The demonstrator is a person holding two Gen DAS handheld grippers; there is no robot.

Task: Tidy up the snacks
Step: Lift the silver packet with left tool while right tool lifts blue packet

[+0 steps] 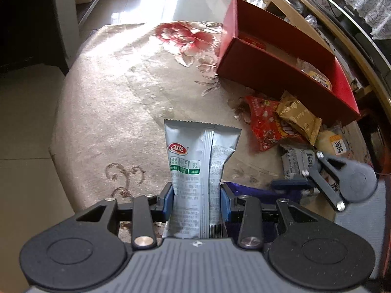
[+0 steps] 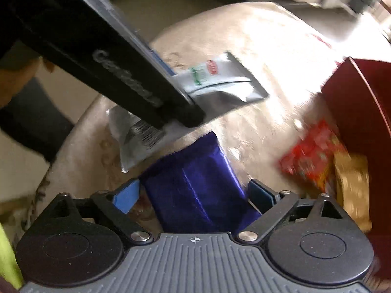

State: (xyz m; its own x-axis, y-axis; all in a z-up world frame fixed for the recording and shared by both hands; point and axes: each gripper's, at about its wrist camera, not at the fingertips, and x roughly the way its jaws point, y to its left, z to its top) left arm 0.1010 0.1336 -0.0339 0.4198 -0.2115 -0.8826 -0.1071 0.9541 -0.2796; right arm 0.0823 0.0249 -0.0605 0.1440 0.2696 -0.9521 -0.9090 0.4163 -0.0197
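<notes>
The left gripper (image 1: pixel 198 199) is clamped on a silver-grey snack packet (image 1: pixel 199 168), its blue pads pressing the packet's two long edges near the lower centre of the left wrist view. The packet stands away from the gripper over the floral tablecloth (image 1: pixel 117 92) and looks lifted clear of it, probably so it can be carried across to the red box (image 1: pixel 276 73) at the upper right, which seems to be where the snacks are being gathered. A couple of wrapped items already lie inside the box (too small to name).

The right gripper (image 2: pixel 193 196) points steeply down with its jaws wide, straddling a dark blue snack packet (image 2: pixel 193 183) that lies on the cloth at the lower centre of the right wrist view. The blue pads stand on either side of the packet and, as far as the blur allows, do not yet press it, so this looks like the line-up for a grasp.

Right of centre in the left wrist view, just in front of the box, waits a loose heap: a red snack bag (image 1: pixel 266 124), a gold wrapper (image 1: pixel 298 117), a pale yellow pack (image 1: pixel 331 141) and a grey-and-white wrapper (image 1: pixel 295 161). Crowded as they are, they overlap one another, so each would need picking off singly.
</notes>
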